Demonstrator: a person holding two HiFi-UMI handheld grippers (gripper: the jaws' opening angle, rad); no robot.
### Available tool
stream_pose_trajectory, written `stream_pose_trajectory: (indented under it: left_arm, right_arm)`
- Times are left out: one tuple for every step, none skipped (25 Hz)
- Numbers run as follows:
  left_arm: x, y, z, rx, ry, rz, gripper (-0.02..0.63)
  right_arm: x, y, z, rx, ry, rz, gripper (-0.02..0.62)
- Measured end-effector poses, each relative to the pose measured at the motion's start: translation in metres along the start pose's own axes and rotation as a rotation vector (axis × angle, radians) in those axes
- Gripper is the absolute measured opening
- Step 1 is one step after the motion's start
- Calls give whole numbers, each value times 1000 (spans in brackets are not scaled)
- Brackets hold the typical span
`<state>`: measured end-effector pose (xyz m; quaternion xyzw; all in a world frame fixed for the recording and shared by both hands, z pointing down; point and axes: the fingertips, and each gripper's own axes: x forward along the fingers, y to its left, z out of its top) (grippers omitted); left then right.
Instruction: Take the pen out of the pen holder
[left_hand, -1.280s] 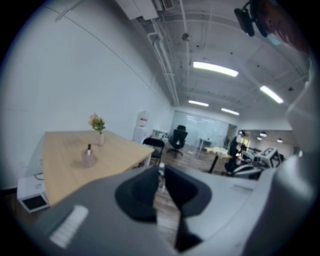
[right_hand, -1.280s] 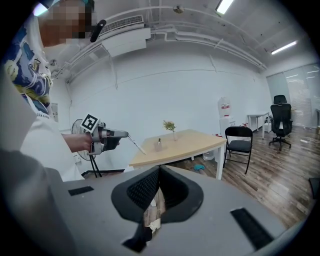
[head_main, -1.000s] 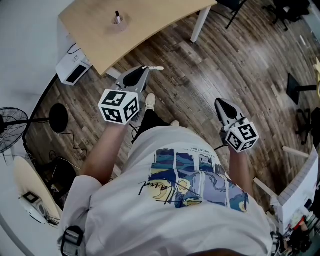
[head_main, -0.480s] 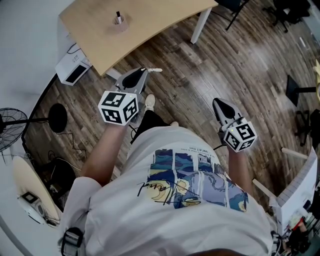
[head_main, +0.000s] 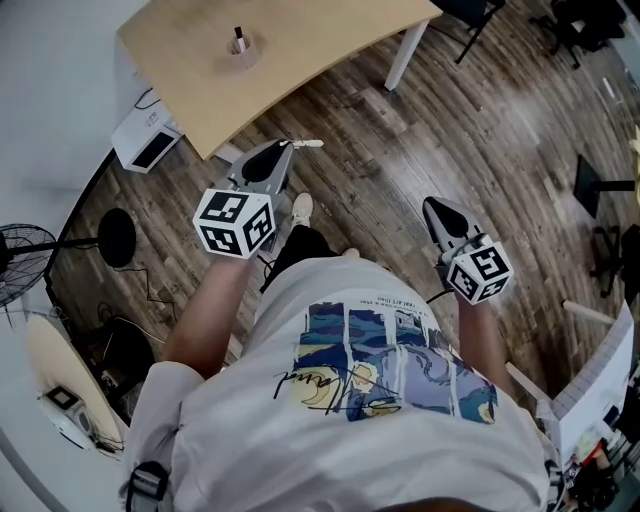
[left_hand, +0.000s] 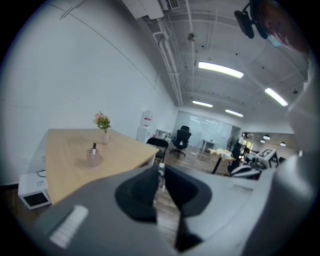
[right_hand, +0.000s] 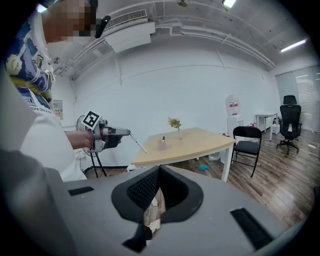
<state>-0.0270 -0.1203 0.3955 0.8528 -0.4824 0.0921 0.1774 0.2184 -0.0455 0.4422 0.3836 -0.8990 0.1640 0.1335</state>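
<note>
Holder (head_main: 240, 47) on the pale wooden table (head_main: 320, 40), small and round, well apart from both tongs. Carries one dark pen (head_main: 237, 35), upright, long axis straight up out of the mouth, top end clear above the rim. Lies ahead and to the left of the left gripper (head_main: 290, 146) in the head view, across a stretch of wooden floor (head_main: 480, 120). Lies further again from the right gripper (head_main: 432, 205), and across the body's front. Nearer hand, by judgement: the left.

Left jaws narrow, pinched on a thin white stick (head_main: 310, 143) jutting sideways from the tips toward the person's right. Cannot tell whether pen or something else: too slim and too small in every view. Right jaws with tips together, nothing between them, pointing forward and a little down over the floor.

Fits two stages. Either a white pen out of the holder and carried clear of the table, with the dark one standing there; or a stick of another kind in the left tongs, and the task's pen in the holder. No settling that from here.

Should the dark pen be the one wanted: reach in over the table's near edge, grip on the exposed top, pull straight up along the axis. Sideways tug likely to tip the holder.
</note>
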Motion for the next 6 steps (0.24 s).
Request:
stream_pose_trajectory:
  left_arm:
    - [1,2,1,-4,-1,0,44]
    - [3,5,3,-6,-2,0,44]
    - [5,7,6,-7,-3,-1,44]
    - [7,10,9,-6,-4,-3,44]
    - [10,13,11,-6,-4,-6,44]
    - [12,15,14,-6,-5,-9,44]
  right_arm:
    - [4,-1,2,-3,3,4,8]
    - [8,-2,5,-6,5,8,8]
    - [12,-3,8,-9,5,11,8]
    - [16,-4,11,-12,5,12,8]
    - [21,-6,15,-14,6,13,8]
    - [25,-7,18,-17,6,13,8]
